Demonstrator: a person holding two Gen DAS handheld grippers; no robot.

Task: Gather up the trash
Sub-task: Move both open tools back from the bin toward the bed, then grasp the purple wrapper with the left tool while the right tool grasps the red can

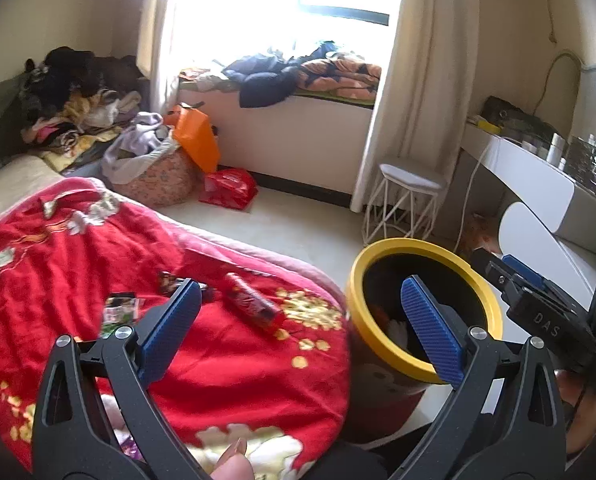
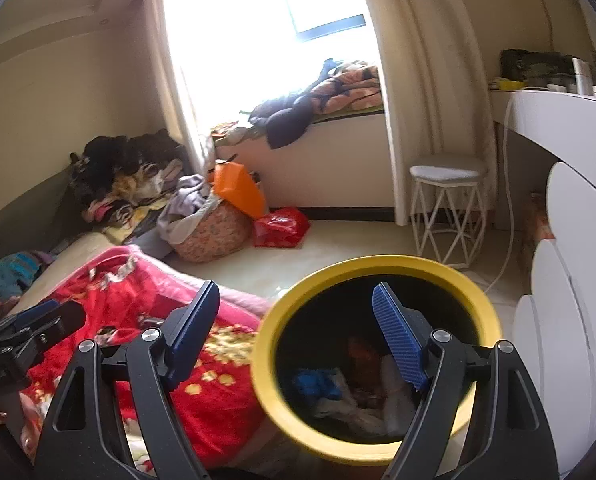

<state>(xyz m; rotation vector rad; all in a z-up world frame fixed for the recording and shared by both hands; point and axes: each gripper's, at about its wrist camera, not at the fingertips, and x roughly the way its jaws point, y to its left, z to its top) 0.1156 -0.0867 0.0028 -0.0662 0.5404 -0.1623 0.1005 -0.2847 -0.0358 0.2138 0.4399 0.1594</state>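
Note:
A bin with a yellow rim [image 1: 378, 248] [image 2: 378, 264] stands on the floor against the bed's corner. Inside it lie a blue scrap [image 2: 314, 384] and crumpled white paper [image 2: 362, 412]. On the red blanket [image 1: 78, 248] lie a long red wrapper [image 1: 252, 306], a dark wrapper [image 1: 170, 280] and a small green-and-white packet [image 1: 118, 308]. My left gripper [image 1: 302, 320] is open above the blanket's edge, with nothing between its pads. My right gripper [image 2: 298, 332] is open and empty over the bin's near rim. Each gripper shows at the edge of the other's view: the right gripper [image 1: 498, 264] and the left gripper [image 2: 50, 314].
A white wire stool [image 1: 406, 200] stands past the bin, and a white dressing table [image 1: 538, 176] runs along the right wall. On the floor by the window seat sit a cloth basket of laundry [image 1: 154, 176], an orange bag [image 1: 196, 140] and a red plastic bag [image 1: 228, 188]. Clothes are piled at the far left.

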